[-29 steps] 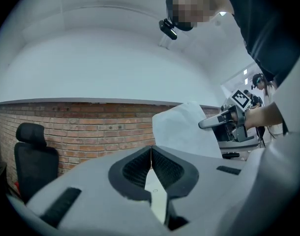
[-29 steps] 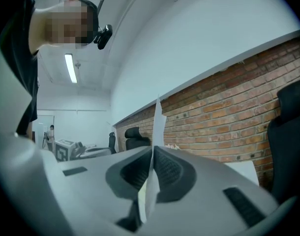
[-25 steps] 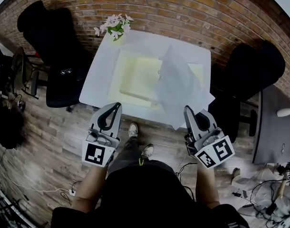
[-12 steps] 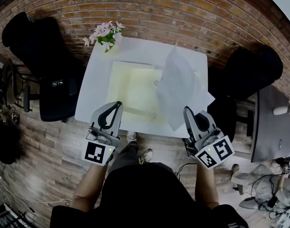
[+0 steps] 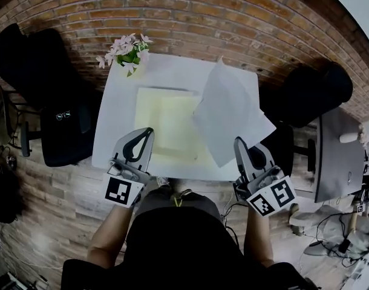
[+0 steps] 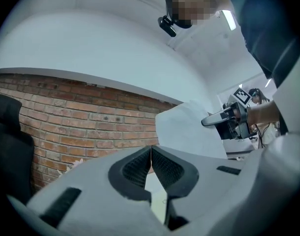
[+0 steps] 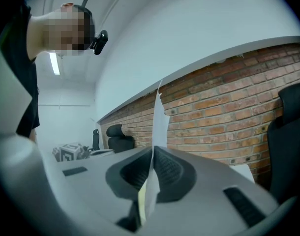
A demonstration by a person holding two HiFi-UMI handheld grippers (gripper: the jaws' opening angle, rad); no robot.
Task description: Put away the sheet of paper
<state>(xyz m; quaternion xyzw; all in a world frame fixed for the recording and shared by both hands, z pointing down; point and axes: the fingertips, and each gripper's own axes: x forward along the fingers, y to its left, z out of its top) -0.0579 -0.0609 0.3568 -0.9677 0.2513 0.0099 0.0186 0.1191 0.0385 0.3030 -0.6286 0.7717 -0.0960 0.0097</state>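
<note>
The white sheet of paper stands up over the right half of the white table. My right gripper is shut on its near bottom corner. In the right gripper view the sheet rises edge-on from between the shut jaws. A pale yellow folder lies open on the table, partly behind the sheet. My left gripper hangs at the table's near edge by the folder, jaws shut and empty. The left gripper view shows the sheet and the right gripper.
A pot of pink flowers stands at the table's far left corner, against the brick wall. Black office chairs flank the table, left and right. A grey desk is at the far right.
Both grippers have come forward to the table's near edge. The sheet has travelled with the right gripper and now hangs further over the table and the folder's right part.
</note>
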